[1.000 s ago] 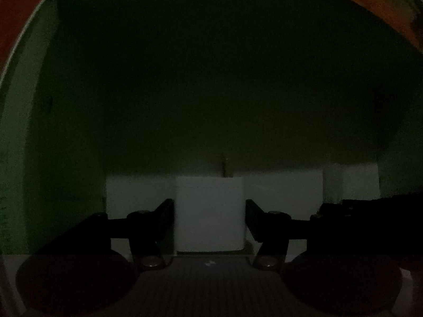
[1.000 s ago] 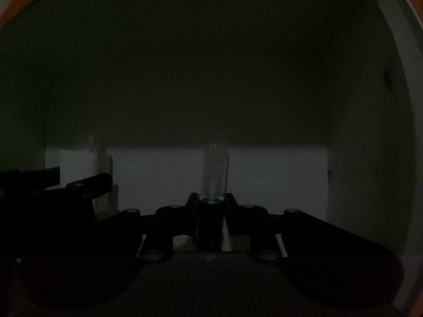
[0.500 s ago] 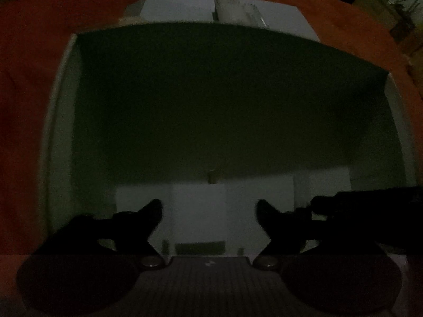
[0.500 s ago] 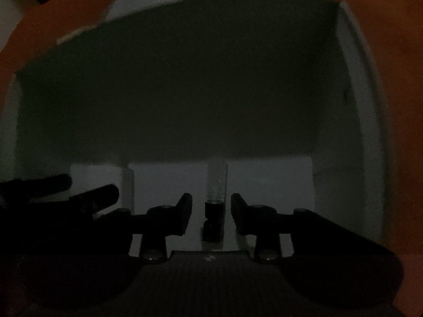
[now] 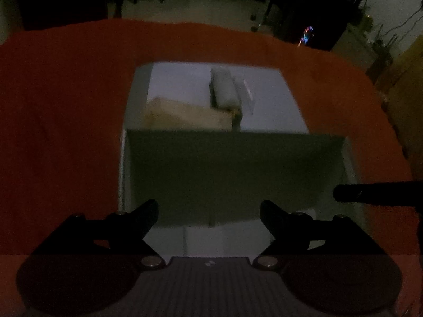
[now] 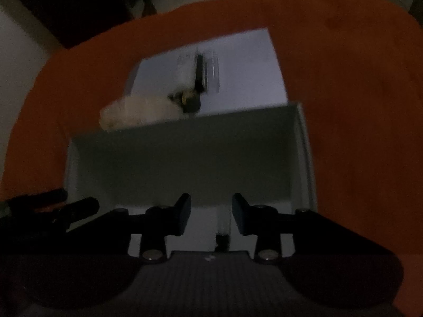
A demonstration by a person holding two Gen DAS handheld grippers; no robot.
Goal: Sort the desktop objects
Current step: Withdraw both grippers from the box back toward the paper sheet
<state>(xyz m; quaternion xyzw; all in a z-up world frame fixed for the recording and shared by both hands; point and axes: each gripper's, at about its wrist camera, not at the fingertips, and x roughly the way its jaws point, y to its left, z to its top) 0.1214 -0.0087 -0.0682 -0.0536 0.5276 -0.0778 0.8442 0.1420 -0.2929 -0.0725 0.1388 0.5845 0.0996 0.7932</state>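
Everything is dim. A deep white box (image 5: 232, 171) stands on an orange cloth. My left gripper (image 5: 208, 206) hangs open above the box with nothing between its fingers. On the box floor below it lies a pale block (image 5: 224, 240). My right gripper (image 6: 211, 200) is open too, over the same box (image 6: 185, 158). A small clear tube with a black cap (image 6: 223, 228) lies on the floor beneath it, free of the pads. One finger of the right gripper (image 5: 370, 191) juts in at the right of the left wrist view.
Behind the box lies a flat white tray (image 5: 277, 100) holding a beige thing (image 5: 182, 113) and a grey-white item (image 5: 224, 89). The right wrist view shows a dark pen-like object (image 6: 198, 74) there. The orange cloth (image 5: 66, 105) surrounds both; dark furniture stands beyond.
Both grippers have opened, let go of the block and the tube, and risen out of the box. The box rim, the tray behind it and the cloth have come into view.
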